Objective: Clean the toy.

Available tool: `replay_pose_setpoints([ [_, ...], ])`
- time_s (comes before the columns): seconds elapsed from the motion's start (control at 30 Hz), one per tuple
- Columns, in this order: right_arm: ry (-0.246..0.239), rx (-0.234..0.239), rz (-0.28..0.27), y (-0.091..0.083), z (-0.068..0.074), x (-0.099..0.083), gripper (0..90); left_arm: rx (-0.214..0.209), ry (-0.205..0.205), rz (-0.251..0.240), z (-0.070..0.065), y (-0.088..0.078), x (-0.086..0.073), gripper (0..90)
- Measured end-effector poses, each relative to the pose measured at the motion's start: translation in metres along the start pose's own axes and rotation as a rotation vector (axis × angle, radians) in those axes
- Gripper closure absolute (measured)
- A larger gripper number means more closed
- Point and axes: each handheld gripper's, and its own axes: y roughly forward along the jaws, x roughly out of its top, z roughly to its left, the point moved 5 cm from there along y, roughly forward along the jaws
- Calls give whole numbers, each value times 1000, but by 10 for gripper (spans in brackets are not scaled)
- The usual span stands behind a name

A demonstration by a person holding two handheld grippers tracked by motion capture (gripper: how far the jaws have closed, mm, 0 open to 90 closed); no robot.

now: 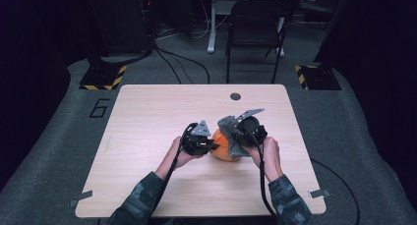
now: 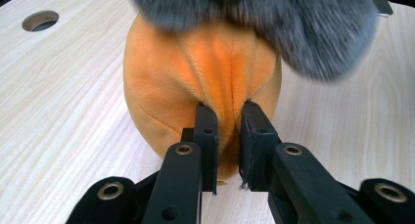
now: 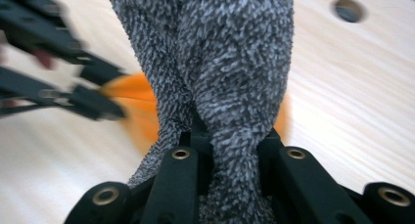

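Fingers (image 2: 250,136) of left gripper pinch orange plush (image 2: 195,82) seam; right clamp grey cloth (image 3: 230,72) — plush upright.

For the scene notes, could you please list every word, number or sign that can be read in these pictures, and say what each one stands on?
"6": a dark numeral on the grey floor, just left of the table's far left corner.
Yellow-and-black hazard stripes, no wording, on the two stand bases beyond the table.
Nothing readable on the orange plush, grey cloth or tools.

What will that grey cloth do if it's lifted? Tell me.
The grey cloth probably hangs floppy: it bunches where the right tongs pinch it and drapes over the orange plush toy. Its nubby pile suggests little slipping, and it looks light.
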Motion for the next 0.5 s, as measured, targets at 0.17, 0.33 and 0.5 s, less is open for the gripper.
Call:
replay_pose_setpoints([
  [0.17, 50, -61, -42, -10, -23, -6, 765, -2, -44, -2, 4, -1, -2, 790],
  [0.33, 137, -100, -105, -28, -58, -22, 755, 12, -68, 0, 8, -2, -3, 774],
  [0.5, 208, -103, -79, -24, -91, -54, 746, 47, -100, -6, 13, -3, -6, 749],
])
